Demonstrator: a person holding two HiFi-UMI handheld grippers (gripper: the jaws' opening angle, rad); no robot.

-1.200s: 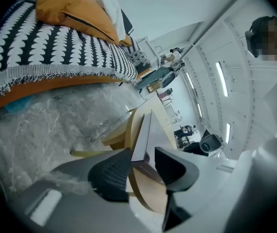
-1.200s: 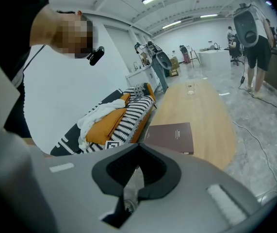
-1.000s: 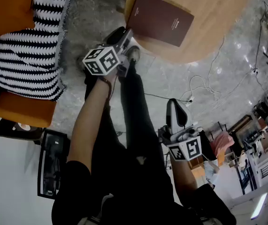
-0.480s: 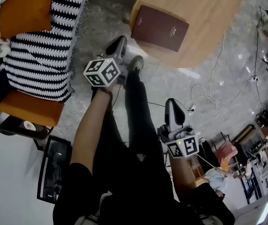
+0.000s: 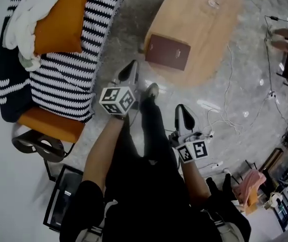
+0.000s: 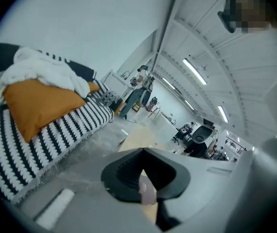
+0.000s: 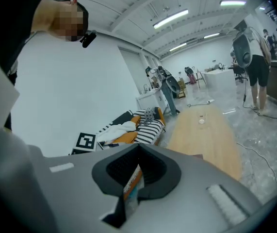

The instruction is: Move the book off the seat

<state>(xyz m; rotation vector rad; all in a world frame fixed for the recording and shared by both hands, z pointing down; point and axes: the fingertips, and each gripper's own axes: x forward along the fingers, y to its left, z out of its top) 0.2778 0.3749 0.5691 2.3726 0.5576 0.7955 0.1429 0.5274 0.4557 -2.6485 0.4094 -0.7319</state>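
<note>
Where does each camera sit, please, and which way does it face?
Head view: on the head, facing steeply down at table and book; arms, legs, left gripper, right gripper show.
Left gripper view: on that gripper, over shut jaws toward seat.
Right gripper view: likewise, toward seat and table.
All three share seat and table.

Floor: grey marbled stone (image 5: 121, 34). Oval light wooden desk (image 5: 204, 29) stands near a black-and-white striped sofa (image 5: 68, 79). An orange cushion (image 5: 60, 26) and a crumpled white blanket (image 5: 25, 19) lie on the sofa. Plain white wall (image 6: 80, 28) behind it. Long ceiling strip lights (image 7: 170, 18) are lit.
</note>
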